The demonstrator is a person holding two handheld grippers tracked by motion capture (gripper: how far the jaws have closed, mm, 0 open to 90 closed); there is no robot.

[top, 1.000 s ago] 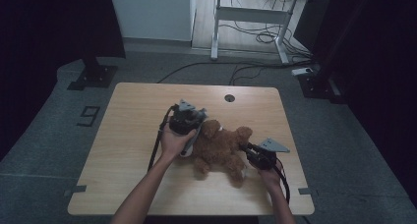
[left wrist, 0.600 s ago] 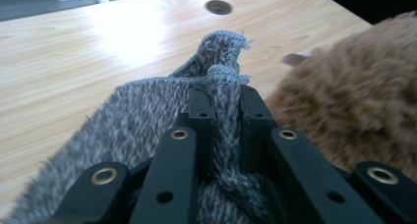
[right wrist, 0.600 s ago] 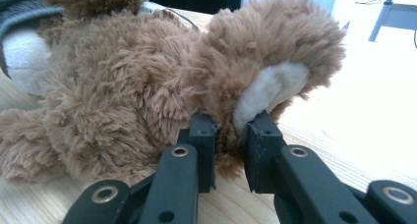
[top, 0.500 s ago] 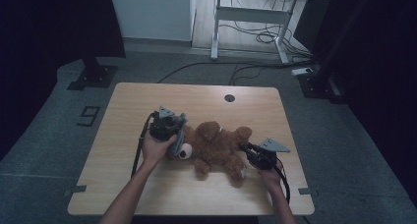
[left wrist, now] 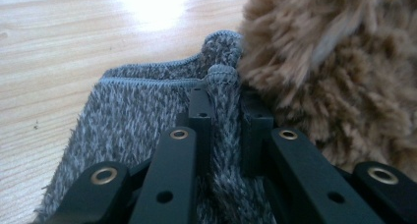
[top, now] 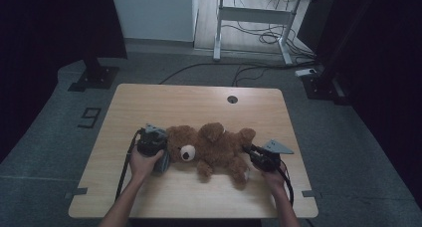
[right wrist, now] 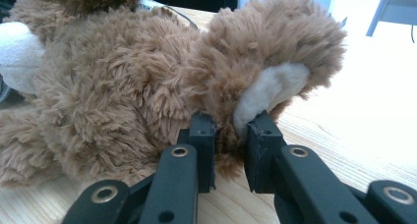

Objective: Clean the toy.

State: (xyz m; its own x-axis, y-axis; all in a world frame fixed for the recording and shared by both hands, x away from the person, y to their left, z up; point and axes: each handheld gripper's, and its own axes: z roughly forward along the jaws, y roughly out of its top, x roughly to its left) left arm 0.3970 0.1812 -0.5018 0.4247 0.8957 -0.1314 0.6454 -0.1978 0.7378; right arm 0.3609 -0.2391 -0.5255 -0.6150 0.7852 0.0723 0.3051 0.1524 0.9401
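Both forearms are seen entering the high view from six o'clock, each hand wrapped around a gripper. The left gripper (top: 158, 152) is held low at about nine o'clock of the scene's centre, its jaws clamped on a fold of grey knitted cloth (left wrist: 142, 116), as seen in the left gripper view. The right gripper (top: 253, 152) is held at about three o'clock, pointed toward ten o'clock, its jaws pinched on the teddy bear's (right wrist: 147, 76) foot.
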